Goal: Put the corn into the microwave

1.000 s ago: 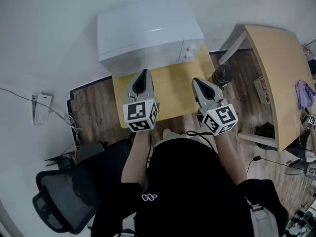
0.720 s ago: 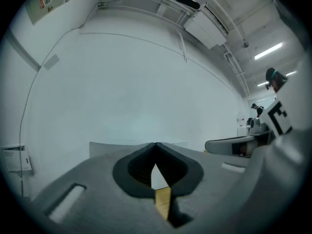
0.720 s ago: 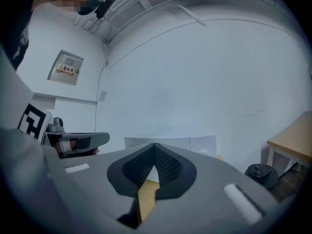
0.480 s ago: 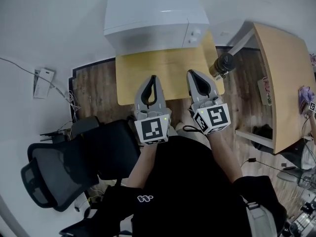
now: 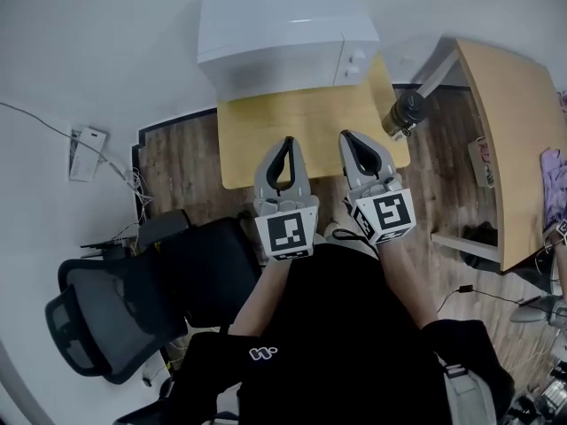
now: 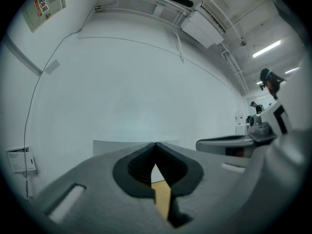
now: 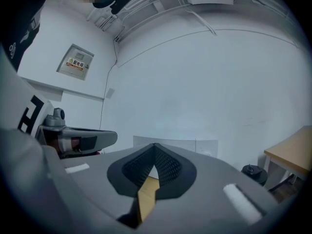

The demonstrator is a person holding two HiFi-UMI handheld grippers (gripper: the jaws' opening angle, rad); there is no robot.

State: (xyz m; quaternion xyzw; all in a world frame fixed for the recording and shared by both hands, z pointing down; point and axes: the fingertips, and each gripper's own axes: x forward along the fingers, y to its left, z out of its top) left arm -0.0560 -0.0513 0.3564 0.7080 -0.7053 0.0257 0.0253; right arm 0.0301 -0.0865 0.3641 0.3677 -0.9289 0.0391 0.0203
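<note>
The left gripper [image 5: 284, 142] [image 6: 155, 144] and the right gripper [image 5: 348, 136] [image 7: 155, 145] hover side by side over the near edge of the small wooden table [image 5: 301, 124], both level and pointing at the far wall. Each has its jaws pressed together, with nothing between them. The white microwave [image 5: 283, 34] sits at the table's far end, door closed, well apart from both.
</note>
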